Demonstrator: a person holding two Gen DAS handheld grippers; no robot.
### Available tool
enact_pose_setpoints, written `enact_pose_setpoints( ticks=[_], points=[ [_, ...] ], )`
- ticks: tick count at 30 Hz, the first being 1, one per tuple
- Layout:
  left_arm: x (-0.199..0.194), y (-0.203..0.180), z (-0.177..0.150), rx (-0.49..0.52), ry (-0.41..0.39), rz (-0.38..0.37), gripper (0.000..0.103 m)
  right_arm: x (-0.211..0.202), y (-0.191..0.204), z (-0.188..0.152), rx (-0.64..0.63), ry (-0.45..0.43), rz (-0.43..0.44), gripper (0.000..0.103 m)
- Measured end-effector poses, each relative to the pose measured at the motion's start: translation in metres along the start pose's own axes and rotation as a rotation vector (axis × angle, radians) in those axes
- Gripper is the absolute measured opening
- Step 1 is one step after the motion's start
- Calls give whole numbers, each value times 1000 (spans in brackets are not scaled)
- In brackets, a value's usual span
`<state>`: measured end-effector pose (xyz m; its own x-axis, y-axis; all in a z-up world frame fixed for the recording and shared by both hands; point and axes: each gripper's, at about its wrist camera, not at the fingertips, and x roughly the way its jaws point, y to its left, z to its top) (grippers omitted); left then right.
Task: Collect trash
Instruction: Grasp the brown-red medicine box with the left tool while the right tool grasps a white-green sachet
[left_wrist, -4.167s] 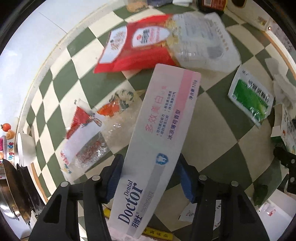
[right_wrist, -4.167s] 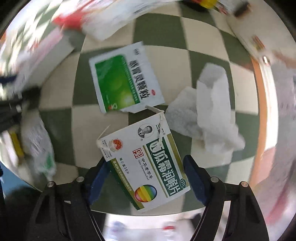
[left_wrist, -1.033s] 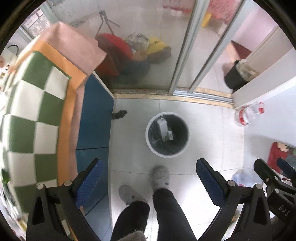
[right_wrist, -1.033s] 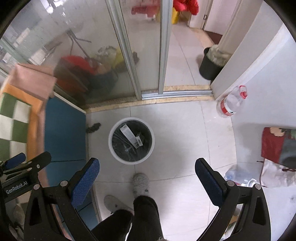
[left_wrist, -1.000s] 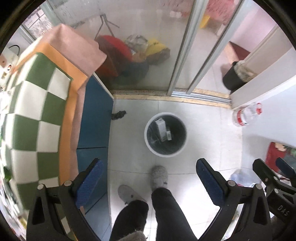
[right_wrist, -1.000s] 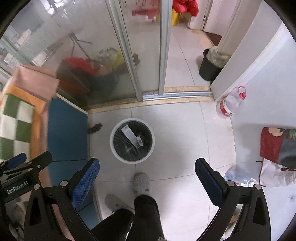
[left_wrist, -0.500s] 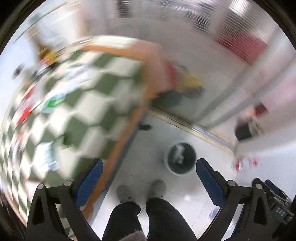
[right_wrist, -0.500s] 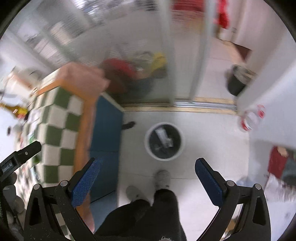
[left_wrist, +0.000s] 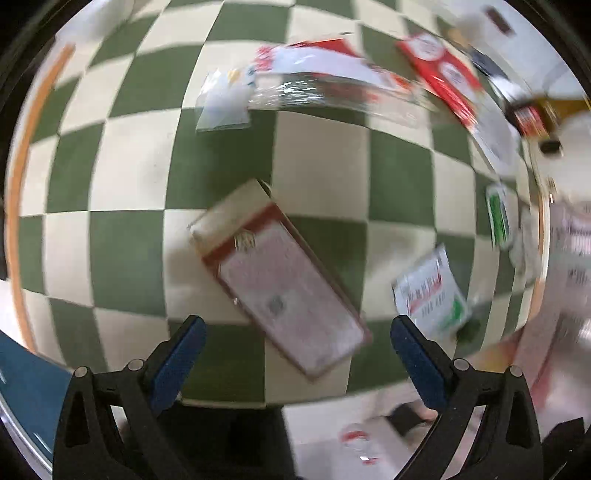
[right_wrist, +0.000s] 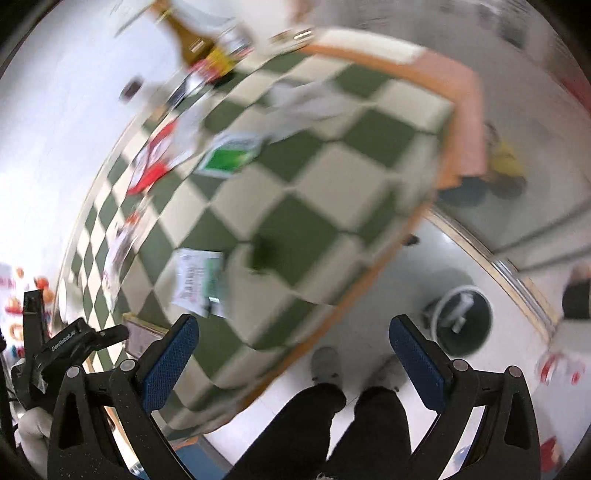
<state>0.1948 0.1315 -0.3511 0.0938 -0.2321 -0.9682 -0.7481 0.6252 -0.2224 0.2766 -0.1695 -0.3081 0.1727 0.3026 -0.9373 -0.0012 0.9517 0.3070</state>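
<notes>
Fingers (left_wrist: 177, 354) of the left gripper (left_wrist: 295, 354) are spread wide over a red-banded box (left_wrist: 280, 284) on the checkered surface (left_wrist: 321, 162); right gripper (right_wrist: 291, 354) is likewise wide, nothing held; bin (right_wrist: 461, 321) is seen on the floor.

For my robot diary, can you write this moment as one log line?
left gripper: open, over pink box | right gripper: open, empty | trash bin: on floor

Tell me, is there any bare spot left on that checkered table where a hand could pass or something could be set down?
Yes. The widest bare patch of the checkered cloth lies between the flat red-banded box and the red snack bags. The cloth's left side toward the orange edge is bare too. It is crowded along the far side and on the right, near the green-and-white packet.
</notes>
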Motion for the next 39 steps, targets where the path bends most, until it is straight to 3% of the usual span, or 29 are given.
enact_pose_setpoints(
  ticks=[4,6,7,8,11,15,18,23,24,25,26,28,29,31,39],
  points=[
    [29,4,21,-53,68,3,99,39,46,19,-37,64,-18,103],
    [35,0,22,-42,70,55,88,51,52,22,-28,75,-23,103],
    [34,-6,22,-13,47,79,75,56,55,23,-18,82,-21,102],
    [33,-14,22,45,18,116,68,60,57,23,-6,89,-18,101],
    [33,-42,21,296,-52,192,66,70,58,22,11,102,-19,97],
    [37,-70,6,720,-203,391,63,80,57,23,28,101,-44,89],
    [44,-71,1,859,-231,453,66,92,60,25,41,101,-60,83],
    [41,-54,15,761,-205,375,65,106,83,22,-30,61,-146,70],
    [40,-48,17,737,-202,348,60,107,88,22,-53,49,-182,61],
    [39,-45,18,727,-201,323,56,107,95,20,-90,24,-238,45],
    [39,-44,19,726,-211,323,56,108,99,19,-109,9,-262,37],
    [39,-42,16,739,-238,342,55,108,103,16,-124,-13,-282,12],
    [39,-43,13,744,-245,346,55,108,103,15,-119,-19,-271,6],
    [35,-40,10,754,-260,351,55,105,100,13,-109,-34,-251,2],
    [11,-41,-31,823,-380,384,55,65,95,-2,-115,-156,-222,0]
  ],
)
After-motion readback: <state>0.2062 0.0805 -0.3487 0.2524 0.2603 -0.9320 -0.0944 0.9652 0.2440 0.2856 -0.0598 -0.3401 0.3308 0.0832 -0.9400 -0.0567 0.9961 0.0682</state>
